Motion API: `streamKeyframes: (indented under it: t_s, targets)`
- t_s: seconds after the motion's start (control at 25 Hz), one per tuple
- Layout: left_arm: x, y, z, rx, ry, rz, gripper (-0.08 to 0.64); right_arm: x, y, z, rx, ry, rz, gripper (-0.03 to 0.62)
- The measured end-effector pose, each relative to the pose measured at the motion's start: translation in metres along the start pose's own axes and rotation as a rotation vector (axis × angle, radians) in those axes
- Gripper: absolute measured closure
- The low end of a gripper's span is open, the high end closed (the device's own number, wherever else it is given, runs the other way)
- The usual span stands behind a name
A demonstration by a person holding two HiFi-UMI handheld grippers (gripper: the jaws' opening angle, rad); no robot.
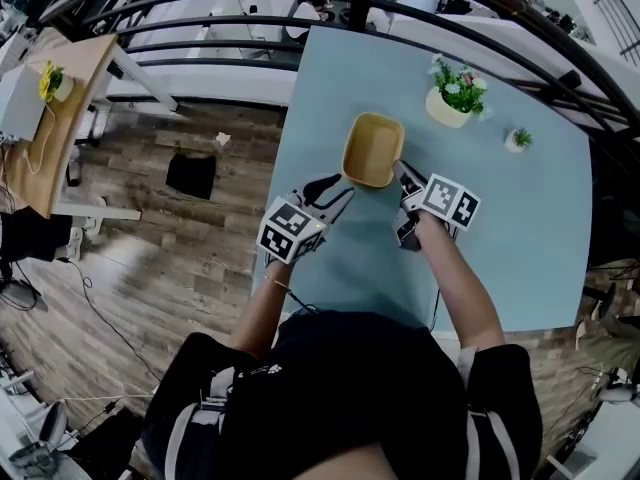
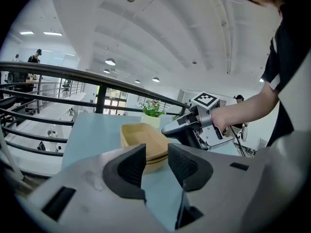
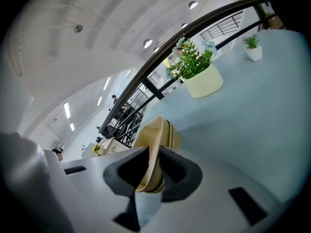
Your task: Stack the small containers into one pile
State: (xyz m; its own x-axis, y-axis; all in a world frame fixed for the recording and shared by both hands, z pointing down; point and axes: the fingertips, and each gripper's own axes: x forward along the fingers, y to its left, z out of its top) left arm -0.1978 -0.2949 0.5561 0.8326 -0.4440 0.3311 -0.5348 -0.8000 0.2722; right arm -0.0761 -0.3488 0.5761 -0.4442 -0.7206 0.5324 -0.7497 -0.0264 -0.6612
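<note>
The nested tan containers (image 1: pixel 373 148) sit mid-surface. The right gripper (image 3: pixel 154 173) pinches the stack's near right rim. The left gripper (image 2: pixel 156 163), jaws spread and empty, points at the stack's left side, just short of it. The pale blue surface (image 1: pixel 520 228) also carries a flower pot (image 1: pixel 455 95) and a small plant (image 1: pixel 518 140). A dark railing (image 1: pixel 200 28) and wood floor (image 1: pixel 140 258) lie beyond.
</note>
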Motion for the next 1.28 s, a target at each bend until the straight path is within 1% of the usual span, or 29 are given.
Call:
streamKeyframes:
  t_s: [0.2, 0.32, 0.48, 0.64, 0.76, 0.88, 0.96, 1.04, 1.16, 1.28]
  targets:
    - [-0.004, 0.002, -0.002, -0.002, -0.002, 0.008, 0.44, -0.005, 0.004, 0.005, -0.031, -0.029, -0.001, 0.517]
    - [-0.005, -0.004, 0.002, 0.011, -0.008, -0.005, 0.44, -0.014, 0.008, 0.009, -0.068, -0.06, 0.0, 0.517]
    - [-0.006, -0.013, 0.011, 0.028, -0.03, -0.026, 0.44, -0.03, 0.013, 0.013, -0.09, -0.11, 0.012, 0.52]
    - [-0.009, -0.022, 0.019, 0.042, -0.063, -0.042, 0.44, -0.051, 0.015, 0.01, -0.123, -0.152, 0.027, 0.542]
    - [-0.011, -0.03, 0.024, 0.059, -0.068, -0.053, 0.442, -0.071, 0.013, 0.007, -0.153, -0.191, 0.03, 0.557]
    - [-0.013, -0.041, 0.028, 0.076, -0.06, -0.062, 0.442, -0.09, 0.009, 0.006, -0.159, -0.242, 0.05, 0.569]
    - [-0.014, -0.047, 0.032, 0.086, -0.074, -0.05, 0.442, -0.105, 0.011, 0.006, -0.177, -0.278, 0.067, 0.579]
    - [-0.016, -0.054, 0.037, 0.084, -0.099, -0.03, 0.444, -0.12, 0.015, 0.006, -0.205, -0.306, 0.086, 0.589]
    - [-0.018, -0.069, 0.045, 0.083, -0.123, -0.017, 0.47, -0.145, 0.023, 0.005, -0.257, -0.339, 0.117, 0.591]
    - [-0.019, -0.086, 0.054, 0.112, -0.143, -0.007, 0.488, -0.168, 0.031, 0.004, -0.314, -0.366, 0.16, 0.591]
